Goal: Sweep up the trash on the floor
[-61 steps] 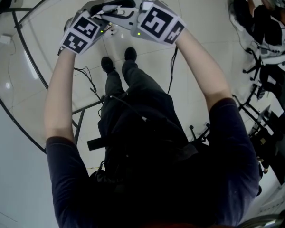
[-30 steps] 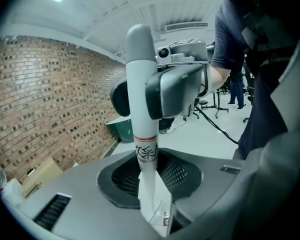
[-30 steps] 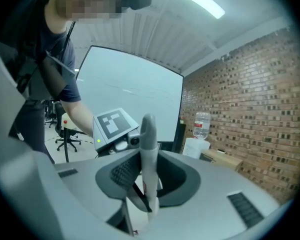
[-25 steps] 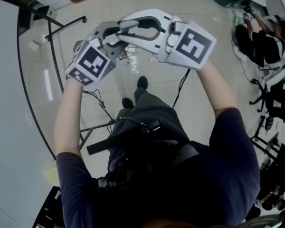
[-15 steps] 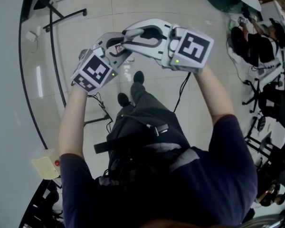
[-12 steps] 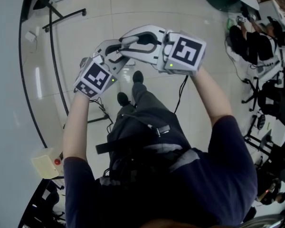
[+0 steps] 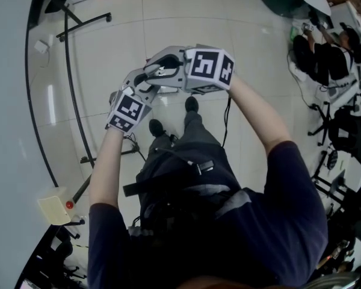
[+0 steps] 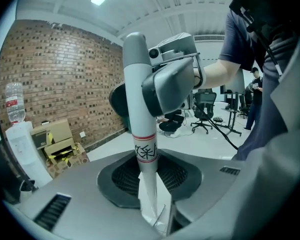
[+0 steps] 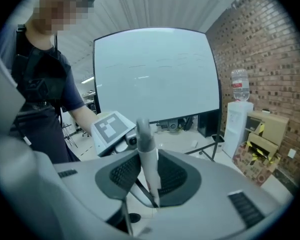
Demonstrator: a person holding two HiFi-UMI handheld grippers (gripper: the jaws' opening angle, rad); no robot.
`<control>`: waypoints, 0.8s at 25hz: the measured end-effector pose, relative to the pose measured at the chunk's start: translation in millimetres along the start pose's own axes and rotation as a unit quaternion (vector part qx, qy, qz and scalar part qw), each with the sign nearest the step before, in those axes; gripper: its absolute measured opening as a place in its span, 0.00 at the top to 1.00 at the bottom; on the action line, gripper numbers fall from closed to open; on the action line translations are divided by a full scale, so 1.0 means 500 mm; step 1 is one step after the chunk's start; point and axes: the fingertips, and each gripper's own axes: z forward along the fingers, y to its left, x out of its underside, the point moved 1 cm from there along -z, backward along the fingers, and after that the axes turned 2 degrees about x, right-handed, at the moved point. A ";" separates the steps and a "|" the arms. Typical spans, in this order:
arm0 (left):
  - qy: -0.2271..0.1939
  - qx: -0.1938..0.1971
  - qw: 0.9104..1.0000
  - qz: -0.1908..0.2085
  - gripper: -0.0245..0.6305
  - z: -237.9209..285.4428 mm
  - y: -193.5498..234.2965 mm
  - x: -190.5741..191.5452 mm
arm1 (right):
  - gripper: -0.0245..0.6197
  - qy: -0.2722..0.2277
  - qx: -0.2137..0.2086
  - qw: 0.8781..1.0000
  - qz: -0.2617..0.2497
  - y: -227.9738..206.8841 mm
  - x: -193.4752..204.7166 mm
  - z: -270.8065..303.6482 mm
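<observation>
W/ left claw point(image 8: 149, 184) & right claw point(image 9: 150, 184) just beyond it both clenched on white handle point(image 8: 137, 109), prob. broom's, keep grips firm, lower its unseen far end & sweep w/ short strokes; no trash made out on floor point(image 7: 108, 53).

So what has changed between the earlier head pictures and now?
The left gripper and the right gripper have come down together, nearer the person's body. No grip visibly changed: each stays shut on a white, grey-capped pole, side by side.

Brick wall point(image 8: 55, 74), cardboard boxes point(image 8: 57, 141), likely water cooler point(image 9: 236, 126)
</observation>
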 end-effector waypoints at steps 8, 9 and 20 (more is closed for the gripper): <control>0.048 -0.052 0.996 -0.062 0.83 0.094 0.073 0.071 | 0.76 0.013 -0.066 0.998 0.019 -0.096 0.085 0.028; 0.052 -0.056 0.995 -0.067 0.83 0.108 0.080 0.076 | 0.76 0.015 -0.071 0.997 0.020 -0.109 0.096 0.027; 0.064 -0.112 0.986 -0.107 0.83 0.209 0.148 0.118 | 0.76 0.033 -0.106 0.994 0.009 -0.215 0.171 0.033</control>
